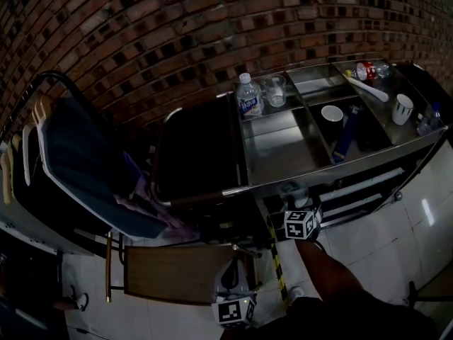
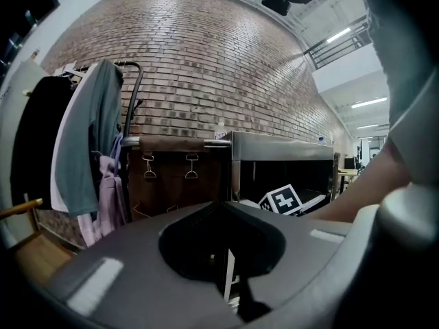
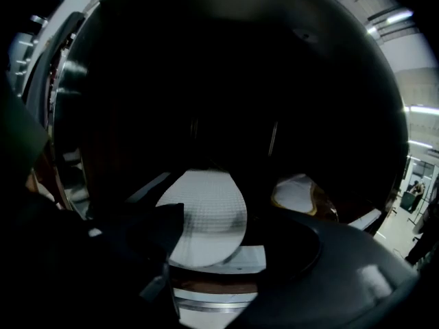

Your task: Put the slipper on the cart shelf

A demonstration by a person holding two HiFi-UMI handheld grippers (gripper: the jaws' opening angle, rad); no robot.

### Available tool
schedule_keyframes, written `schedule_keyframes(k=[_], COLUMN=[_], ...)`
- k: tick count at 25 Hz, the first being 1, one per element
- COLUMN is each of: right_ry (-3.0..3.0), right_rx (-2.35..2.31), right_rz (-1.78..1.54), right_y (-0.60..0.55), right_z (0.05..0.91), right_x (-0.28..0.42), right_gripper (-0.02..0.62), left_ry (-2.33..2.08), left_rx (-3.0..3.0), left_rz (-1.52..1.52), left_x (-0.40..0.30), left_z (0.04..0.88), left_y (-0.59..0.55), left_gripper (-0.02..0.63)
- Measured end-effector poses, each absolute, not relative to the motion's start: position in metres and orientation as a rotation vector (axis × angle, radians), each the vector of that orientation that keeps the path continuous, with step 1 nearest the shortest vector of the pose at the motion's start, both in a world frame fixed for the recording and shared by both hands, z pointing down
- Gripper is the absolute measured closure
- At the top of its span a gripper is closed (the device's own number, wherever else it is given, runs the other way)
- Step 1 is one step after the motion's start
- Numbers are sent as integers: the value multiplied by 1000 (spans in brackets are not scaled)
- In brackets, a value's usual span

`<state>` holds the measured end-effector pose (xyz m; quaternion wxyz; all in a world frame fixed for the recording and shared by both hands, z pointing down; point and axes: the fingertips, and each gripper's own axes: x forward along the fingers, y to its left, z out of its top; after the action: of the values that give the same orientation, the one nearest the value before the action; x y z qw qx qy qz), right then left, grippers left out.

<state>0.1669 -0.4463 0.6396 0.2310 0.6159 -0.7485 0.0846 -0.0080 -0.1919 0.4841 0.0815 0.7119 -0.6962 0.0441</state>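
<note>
In the right gripper view a white slipper (image 3: 206, 214) lies sole-up on the dark lower shelf (image 3: 212, 300) of the cart. My right gripper (image 3: 236, 237) is open around its near end, and the pads stand clear of it. A second pale slipper (image 3: 295, 194) lies just to its right, further in. In the head view only the right gripper's marker cube (image 1: 302, 223) shows, low against the steel cart (image 1: 283, 154), and its jaws are hidden under the top. My left gripper (image 2: 223, 208) hangs low in front of the cart with its jaws together.
The cart top holds a water bottle (image 1: 248, 96), a glass (image 1: 275, 89) and two mugs (image 1: 331, 113) (image 1: 402, 108). A garment rack (image 1: 71, 161) with hanging clothes stands at the left against the brick wall. A brown board (image 1: 170, 271) lies low beside the cart.
</note>
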Motion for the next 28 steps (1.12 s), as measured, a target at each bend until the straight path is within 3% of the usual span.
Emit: schedule_keyframes(k=[11,15,19,28], right_ry=[-2304,-2424,-2544,-2591], right_rx=[1713,1721,1656,1618], right_rz=[52,35,11,-213], right_y=[-383,-343,-307,-233], right_z=[550,505,467,397], right_x=[169,174,165,143], right_gripper=[266,393,583,594], left_ry=[-2034,-2006,-2000,-1931], left_rx=[2181,2214,2270,2369], left_rz=[80,71,42,-47], left_x=[-7,-4,-3,-9], left_z=[468,464,449,415], left_y=[-186,-182,-175,-164], left_gripper=[589,589,589,589])
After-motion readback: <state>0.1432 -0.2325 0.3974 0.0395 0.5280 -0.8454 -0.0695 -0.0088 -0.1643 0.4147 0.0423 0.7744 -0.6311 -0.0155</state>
